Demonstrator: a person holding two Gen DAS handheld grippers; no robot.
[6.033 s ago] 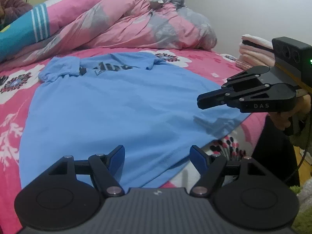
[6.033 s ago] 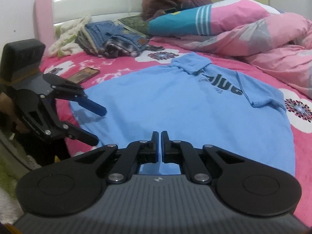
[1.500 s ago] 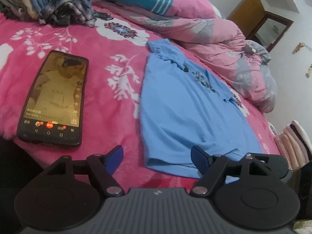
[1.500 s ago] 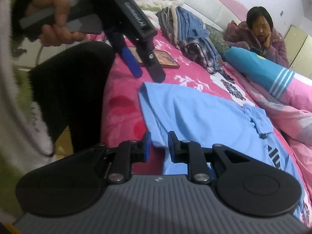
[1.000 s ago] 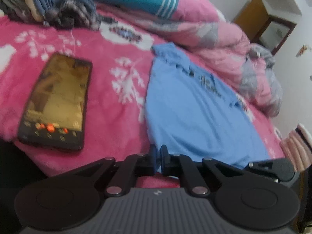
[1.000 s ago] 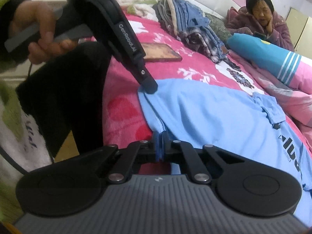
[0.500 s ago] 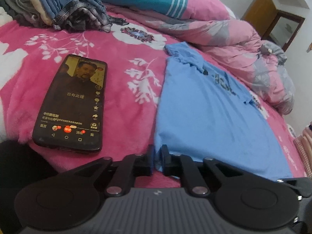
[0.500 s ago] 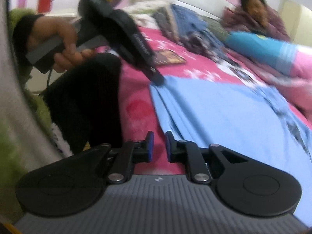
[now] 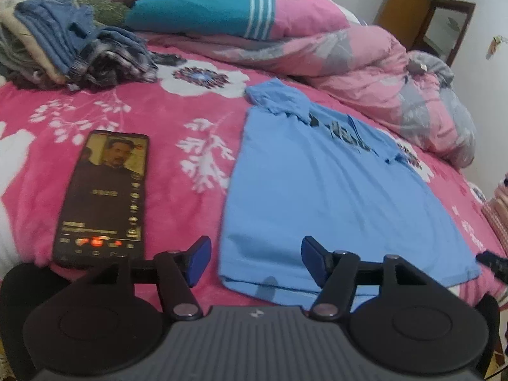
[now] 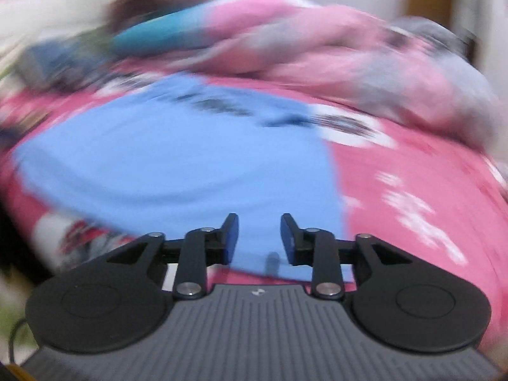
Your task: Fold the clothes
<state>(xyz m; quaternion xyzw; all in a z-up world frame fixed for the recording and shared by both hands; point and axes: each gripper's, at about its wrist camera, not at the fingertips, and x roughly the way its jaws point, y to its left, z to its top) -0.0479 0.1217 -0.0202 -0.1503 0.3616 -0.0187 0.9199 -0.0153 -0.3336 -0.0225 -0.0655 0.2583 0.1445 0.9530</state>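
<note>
A light blue T-shirt (image 9: 320, 197) lies flat on the pink flowered bed, collar away from me, hem at the near edge. My left gripper (image 9: 255, 262) is open over the hem's left corner, nothing between its blue pads. The right wrist view is heavily blurred by motion. There the blue T-shirt (image 10: 177, 162) fills the middle, and my right gripper (image 10: 258, 238) is open above the hem near its right corner, holding nothing. A dark tip of the right gripper (image 9: 492, 262) pokes in at the far right of the left wrist view.
A phone (image 9: 104, 197) with a lit screen lies left of the shirt on the pink blanket (image 9: 177, 117). A pile of clothes (image 9: 73, 54) sits at the back left. A bunched pink and grey quilt (image 9: 365, 73) and a teal striped pillow (image 9: 203, 12) lie behind.
Both grippers have opened and let go of the shirt's hem. The right gripper has swung quickly across to the hem's right side. The shirt lies flatter on the bed.
</note>
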